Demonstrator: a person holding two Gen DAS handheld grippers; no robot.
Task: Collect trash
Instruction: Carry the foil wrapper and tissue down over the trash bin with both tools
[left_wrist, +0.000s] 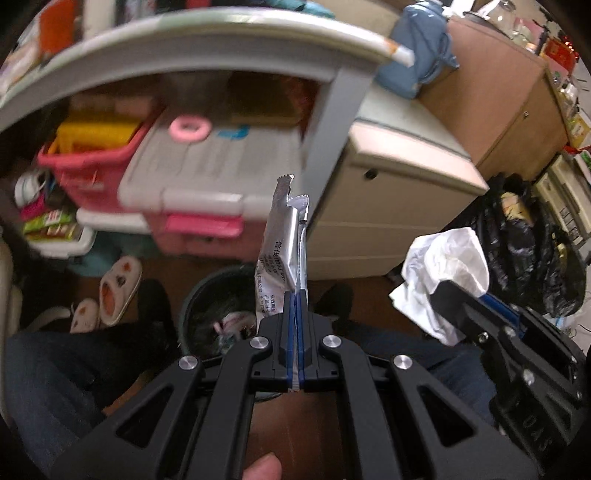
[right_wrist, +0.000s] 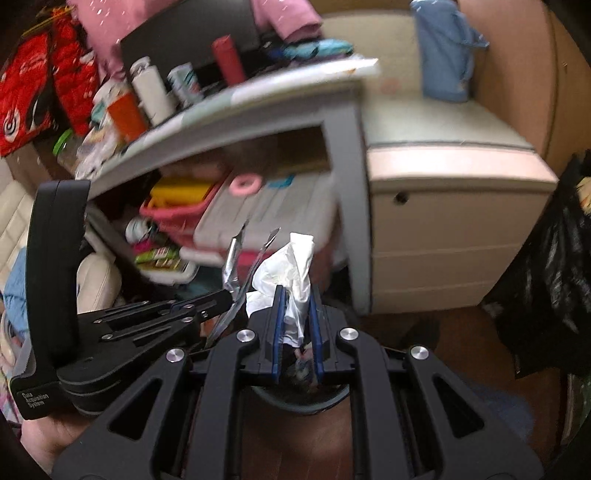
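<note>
My left gripper (left_wrist: 296, 295) is shut on a silver snack wrapper (left_wrist: 281, 236) that stands up from its jaws, above a dark round trash bin (left_wrist: 207, 306) on the floor that holds some trash. My right gripper (right_wrist: 297, 291) is shut on a crumpled white tissue (right_wrist: 291, 269). The tissue also shows in the left wrist view (left_wrist: 443, 273), to the right of the wrapper. The left gripper with the wrapper (right_wrist: 236, 266) shows in the right wrist view just left of the tissue. The bin's rim (right_wrist: 303, 400) lies under the right gripper.
A grey desk (left_wrist: 184, 48) crowded with bottles is ahead, with pink and grey storage boxes (left_wrist: 192, 184) beneath it. A cream drawer cabinet (left_wrist: 391, 206) stands to the right, a black trash bag (left_wrist: 524, 251) beyond it. Slippers (left_wrist: 118, 291) lie on the brown floor at the left.
</note>
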